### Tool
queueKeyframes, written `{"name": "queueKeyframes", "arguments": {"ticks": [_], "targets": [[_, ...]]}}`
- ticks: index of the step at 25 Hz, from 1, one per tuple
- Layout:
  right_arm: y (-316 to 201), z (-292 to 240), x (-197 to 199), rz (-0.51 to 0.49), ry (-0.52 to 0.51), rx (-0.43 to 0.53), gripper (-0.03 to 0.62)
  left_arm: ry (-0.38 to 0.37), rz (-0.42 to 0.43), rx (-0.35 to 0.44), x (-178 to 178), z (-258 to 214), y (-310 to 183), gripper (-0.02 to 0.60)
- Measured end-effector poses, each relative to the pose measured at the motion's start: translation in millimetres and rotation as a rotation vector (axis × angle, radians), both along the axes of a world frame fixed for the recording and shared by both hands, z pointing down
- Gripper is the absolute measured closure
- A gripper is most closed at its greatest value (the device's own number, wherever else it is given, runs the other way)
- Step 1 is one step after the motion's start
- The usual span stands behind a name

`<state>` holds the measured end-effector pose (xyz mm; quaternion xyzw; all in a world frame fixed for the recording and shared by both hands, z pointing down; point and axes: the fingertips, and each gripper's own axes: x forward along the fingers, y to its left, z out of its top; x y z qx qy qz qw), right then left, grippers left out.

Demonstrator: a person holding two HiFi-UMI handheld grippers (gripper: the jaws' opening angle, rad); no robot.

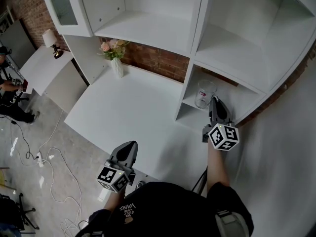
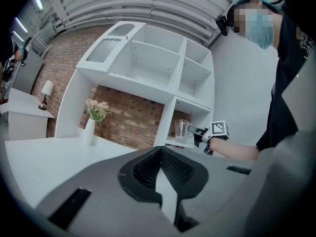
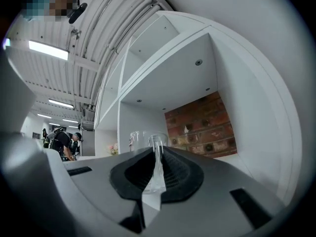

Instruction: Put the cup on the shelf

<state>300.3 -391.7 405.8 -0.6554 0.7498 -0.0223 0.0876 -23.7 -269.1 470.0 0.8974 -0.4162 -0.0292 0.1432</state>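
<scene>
A clear glass cup (image 1: 205, 94) with a handle is in the low right compartment of the white shelf unit (image 1: 236, 104), at or just above its board. My right gripper (image 1: 215, 101) reaches into that compartment and is shut on the cup's handle (image 3: 157, 164), which shows as a thin clear strip between the pads. The cup (image 3: 140, 139) rises just beyond the jaws. The left gripper view shows the cup (image 2: 181, 129) and my right gripper (image 2: 200, 132) from the side. My left gripper (image 1: 127, 149) hangs shut and holds nothing near the table's front edge.
A white vase of pink flowers (image 1: 117, 63) stands at the back of the white table (image 1: 133, 112). A cabinet door (image 1: 64, 6) hangs open at top left. A lamp (image 1: 51, 39) sits on a side desk, with a person (image 1: 7, 90) and floor cables at left.
</scene>
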Motion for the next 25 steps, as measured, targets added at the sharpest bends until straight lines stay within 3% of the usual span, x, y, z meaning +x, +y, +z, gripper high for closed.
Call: {"name": "queueKeyframes", "arguments": {"ticks": [10,25], "targets": [[-5.9,13.9,2.7,0.069,0.038,-0.016,0.572,-0.012,-0.016,-0.005,-7.0,1.0,6.2,0.574],[-11.7,20.8,0.2,0.052,0.067,-0.076,0.574,0.007,-0.017,0.007,-7.5,-1.9,5.1,0.574]]}}
